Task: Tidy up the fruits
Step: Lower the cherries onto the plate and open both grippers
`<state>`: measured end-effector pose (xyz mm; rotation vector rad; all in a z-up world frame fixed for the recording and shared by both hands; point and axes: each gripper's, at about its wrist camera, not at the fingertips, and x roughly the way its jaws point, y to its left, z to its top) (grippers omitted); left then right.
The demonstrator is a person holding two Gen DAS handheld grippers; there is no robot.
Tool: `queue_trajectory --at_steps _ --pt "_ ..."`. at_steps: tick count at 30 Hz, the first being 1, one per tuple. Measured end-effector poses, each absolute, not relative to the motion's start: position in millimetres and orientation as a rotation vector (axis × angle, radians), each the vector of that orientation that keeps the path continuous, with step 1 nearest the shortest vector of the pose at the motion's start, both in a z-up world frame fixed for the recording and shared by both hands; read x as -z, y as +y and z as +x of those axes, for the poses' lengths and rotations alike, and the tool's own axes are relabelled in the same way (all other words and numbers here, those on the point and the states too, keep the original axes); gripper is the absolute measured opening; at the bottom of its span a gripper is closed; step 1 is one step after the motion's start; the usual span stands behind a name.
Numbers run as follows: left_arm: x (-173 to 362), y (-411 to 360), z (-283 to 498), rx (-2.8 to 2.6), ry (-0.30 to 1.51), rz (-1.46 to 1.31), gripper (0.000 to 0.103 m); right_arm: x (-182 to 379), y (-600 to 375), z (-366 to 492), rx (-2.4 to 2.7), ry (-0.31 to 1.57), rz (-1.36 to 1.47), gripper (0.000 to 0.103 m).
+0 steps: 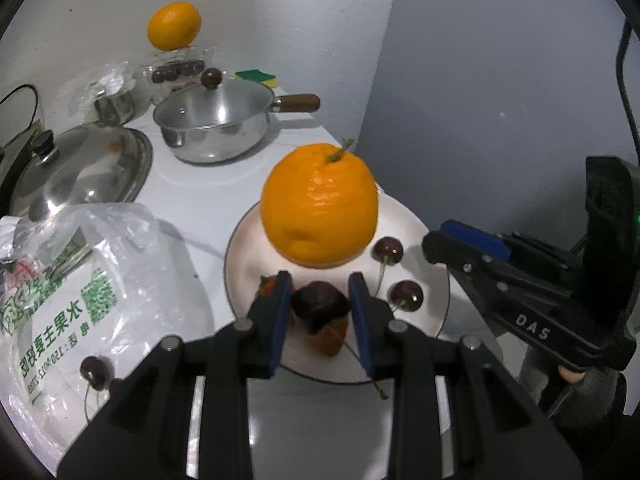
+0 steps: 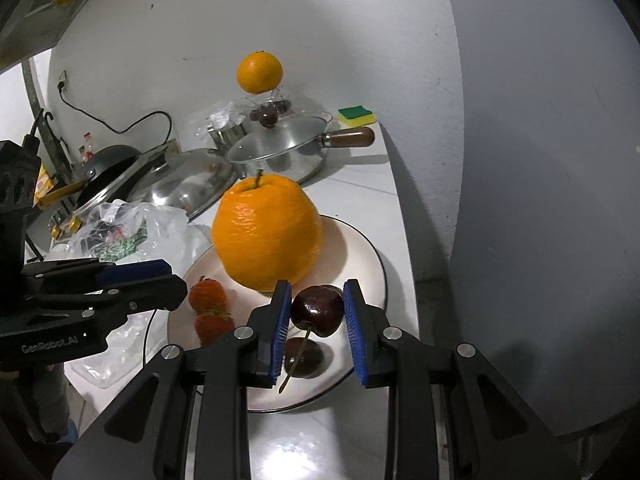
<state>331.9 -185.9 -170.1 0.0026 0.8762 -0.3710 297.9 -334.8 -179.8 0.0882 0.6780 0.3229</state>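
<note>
White countertop (image 2: 360, 184) runs along a pale wall, crowded at the back with a lidded steel pan (image 1: 216, 120), a loose pot lid (image 1: 80, 168) and a second orange (image 1: 174, 26) perched on a clear box; nearer, a printed plastic bag (image 1: 100, 280) lies beside a white plate (image 2: 360, 248) that holds the fruit being sorted. On that plate a large orange (image 2: 266, 236) sits upright, stem up, with two strawberries (image 2: 210, 308) to its left and loose cherries (image 1: 406, 296) near the rim.

Each gripper is pinching a fruit over the plate: the right gripper (image 2: 316, 312) has a dark cherry (image 2: 318, 310) between its blue pads, stem dangling toward another cherry below; the left gripper (image 1: 320, 304) is closed on a dark fruit (image 1: 320, 306) (probably a cherry too, though blur makes it hard to say).

Cherries look light, smooth and slippery, and will likely bruise if squeezed hard; taking them across the widest part of the body seems safest, not by the thin stem. Strawberries appear softer still; the orange, probably heavy and firm, would need wide jaws across its middle.
</note>
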Motion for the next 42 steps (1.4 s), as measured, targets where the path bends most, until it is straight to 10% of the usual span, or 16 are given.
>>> queue_trajectory --at_steps 31,42 --pt "182 -215 345 0.389 0.92 0.044 0.032 195 -347 314 -0.329 0.727 0.115 0.029" --pt "174 -202 340 0.372 0.898 0.023 0.051 189 -344 309 -0.304 0.723 0.112 0.033"
